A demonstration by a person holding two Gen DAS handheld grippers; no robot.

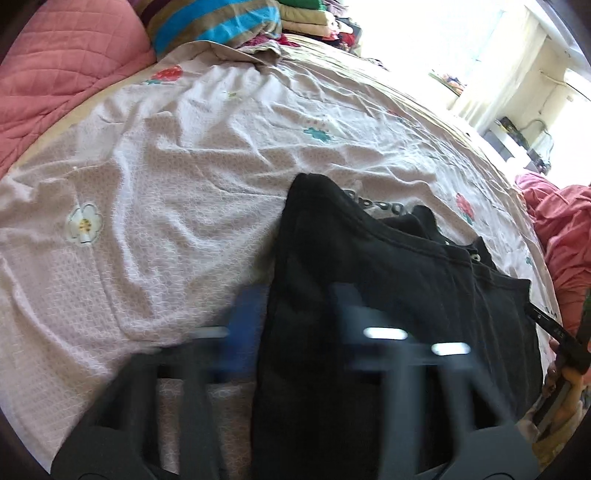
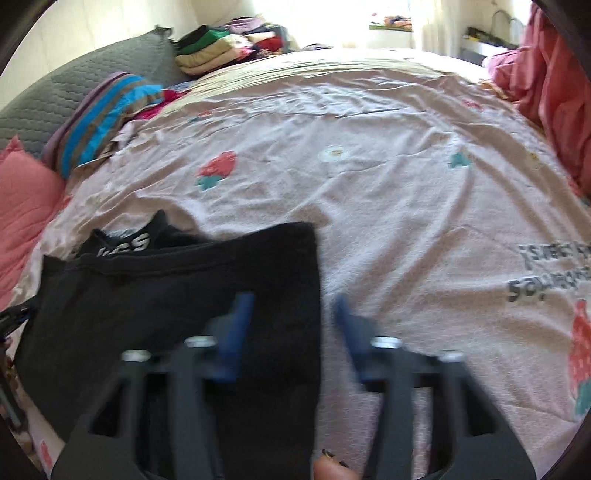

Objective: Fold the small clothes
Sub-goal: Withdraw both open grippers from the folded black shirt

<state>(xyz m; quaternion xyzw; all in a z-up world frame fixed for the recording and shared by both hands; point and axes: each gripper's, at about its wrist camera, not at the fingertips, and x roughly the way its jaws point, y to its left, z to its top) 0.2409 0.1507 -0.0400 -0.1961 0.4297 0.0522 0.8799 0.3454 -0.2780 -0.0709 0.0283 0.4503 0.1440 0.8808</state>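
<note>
A black garment [image 1: 388, 295] lies partly folded on the pale pink bedspread [image 1: 166, 177], white lettering showing at its far edge. It also shows in the right wrist view [image 2: 184, 295]. My left gripper [image 1: 291, 306] is open and blurred, its fingers straddling the garment's left edge. My right gripper [image 2: 291, 310] is open, its fingers straddling the garment's right edge; the left fingertip [image 2: 240, 314] is over the cloth, the right over the bedspread. Neither holds anything. The other gripper shows at the right edge of the left wrist view [image 1: 557, 332].
Pink quilted pillow [image 1: 55, 62], striped blue cushion [image 1: 221, 22] and grey pillow [image 2: 74, 81] lie at the bed's head. A stack of folded clothes [image 2: 218, 48] sits at the far side. Crumpled pink fabric [image 2: 554, 92] lies on the right.
</note>
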